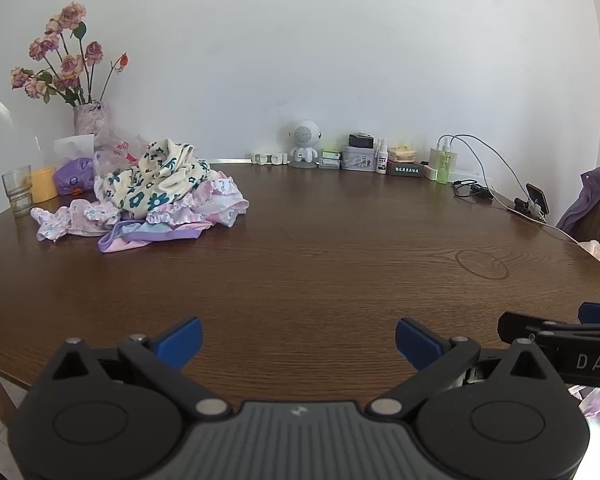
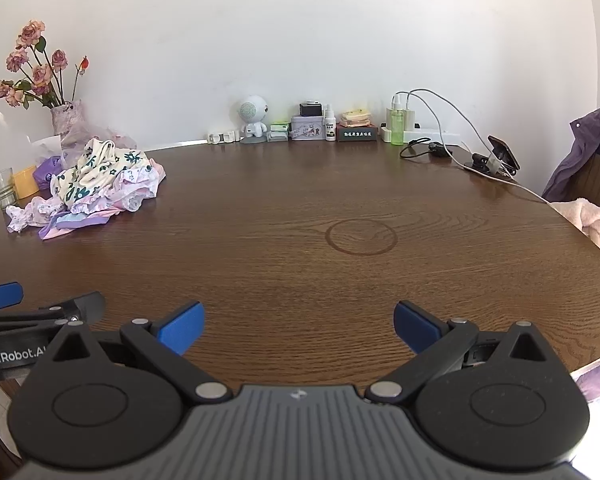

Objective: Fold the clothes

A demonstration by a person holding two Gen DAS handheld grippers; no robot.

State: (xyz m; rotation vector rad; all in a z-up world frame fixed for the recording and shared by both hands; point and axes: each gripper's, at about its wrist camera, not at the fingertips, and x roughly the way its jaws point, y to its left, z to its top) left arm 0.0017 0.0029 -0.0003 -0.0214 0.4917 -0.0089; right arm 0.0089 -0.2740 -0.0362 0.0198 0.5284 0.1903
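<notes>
The left claw point(image 1: 299, 342) and right claw point(image 2: 299, 326) hover wide and empty over the near edge of the wooden surface point(image 1: 320, 248). The heap of clothes point(image 1: 156, 192) lies far left, beside a drinking glass point(image 1: 17, 190); a careless reach could topple it.

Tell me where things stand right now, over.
Left gripper and right gripper both open, empty, above the table near edge. Clothes pile untouched, far left. Nothing between grippers and pile.
</notes>
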